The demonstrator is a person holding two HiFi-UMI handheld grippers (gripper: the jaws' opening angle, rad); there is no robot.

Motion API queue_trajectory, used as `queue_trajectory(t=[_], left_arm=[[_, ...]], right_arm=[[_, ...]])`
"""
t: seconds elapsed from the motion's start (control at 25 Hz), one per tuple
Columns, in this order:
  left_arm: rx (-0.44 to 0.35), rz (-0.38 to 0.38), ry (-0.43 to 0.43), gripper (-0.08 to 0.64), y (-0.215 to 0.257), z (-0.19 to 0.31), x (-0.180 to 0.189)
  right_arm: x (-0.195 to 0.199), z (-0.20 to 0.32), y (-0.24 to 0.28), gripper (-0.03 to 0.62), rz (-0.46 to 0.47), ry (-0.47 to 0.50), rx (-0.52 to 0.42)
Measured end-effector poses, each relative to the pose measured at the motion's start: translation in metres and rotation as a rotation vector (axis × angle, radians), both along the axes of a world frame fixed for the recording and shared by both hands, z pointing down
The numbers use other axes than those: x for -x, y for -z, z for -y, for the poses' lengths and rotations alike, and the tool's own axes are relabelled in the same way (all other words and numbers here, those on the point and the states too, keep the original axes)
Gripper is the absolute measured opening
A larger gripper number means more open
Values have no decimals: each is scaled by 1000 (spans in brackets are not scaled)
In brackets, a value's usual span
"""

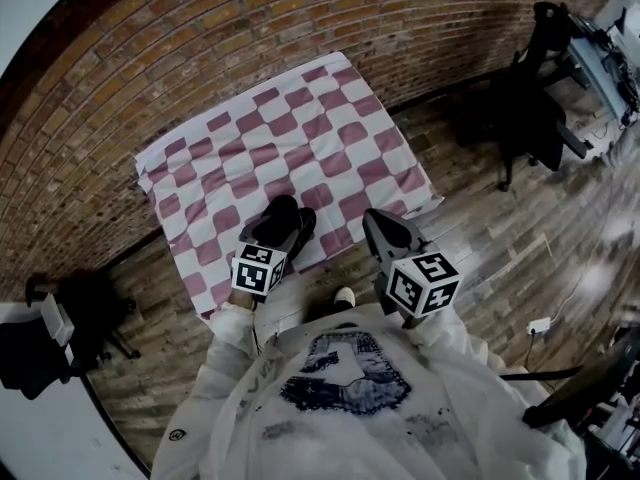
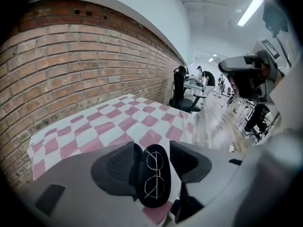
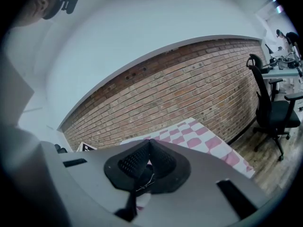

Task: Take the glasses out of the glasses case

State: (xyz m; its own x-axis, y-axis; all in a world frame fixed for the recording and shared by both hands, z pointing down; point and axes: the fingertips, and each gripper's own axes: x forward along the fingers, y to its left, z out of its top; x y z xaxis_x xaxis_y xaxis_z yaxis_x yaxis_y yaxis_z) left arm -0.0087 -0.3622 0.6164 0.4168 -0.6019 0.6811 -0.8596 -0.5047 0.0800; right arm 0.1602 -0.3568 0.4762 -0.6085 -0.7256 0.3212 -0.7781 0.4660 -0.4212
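A black glasses case [image 2: 154, 200] lies open on the pink-and-white checked cloth [image 2: 118, 122], with thin wire-framed glasses [image 2: 155, 174] resting inside it. My left gripper [image 2: 154, 148] is open, its jaws straddling the case: the left pad is close against the case and a strip of cloth shows by the right pad. In the head view the case [image 1: 303, 220] sits near the cloth's front edge, partly under the left gripper [image 1: 283, 218]. My right gripper [image 1: 374, 220] hangs just right of the case. Its jaws [image 3: 149, 143] are shut tip to tip; a thin wire shows behind them.
The checked cloth [image 1: 300, 128] covers a surface against a brick wall [image 1: 200, 28]. Wood flooring [image 1: 500, 228] surrounds it. A black office chair [image 1: 530, 118] stands at the right and dark equipment [image 1: 60, 328] at the left. A shoe [image 1: 343, 296] is by the cloth's near edge.
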Motion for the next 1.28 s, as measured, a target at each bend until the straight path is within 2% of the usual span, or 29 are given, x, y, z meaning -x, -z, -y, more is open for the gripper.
queue_trajectory(t=[0.24,0.72,1.0,1.16,1.28], left_arm=[[87,39,-58,242,-35,0,-9],[200,72,-89,241,-78,-1,-14],[212,92,-103,234,-89,2,-17],[188,135,-118,205,-103,6,-16],[199,149,-124,184,-107,5,-18]], right_arm=[[-7,0,-1,14,-7,-9,-2],[-18,0,-3,14,-24,-26,0],[-18,2,-6,14,-32,-22,4],[-19,3,-5,14,-35,-21,4],[-18,4,-5,14,-37,-19,6]])
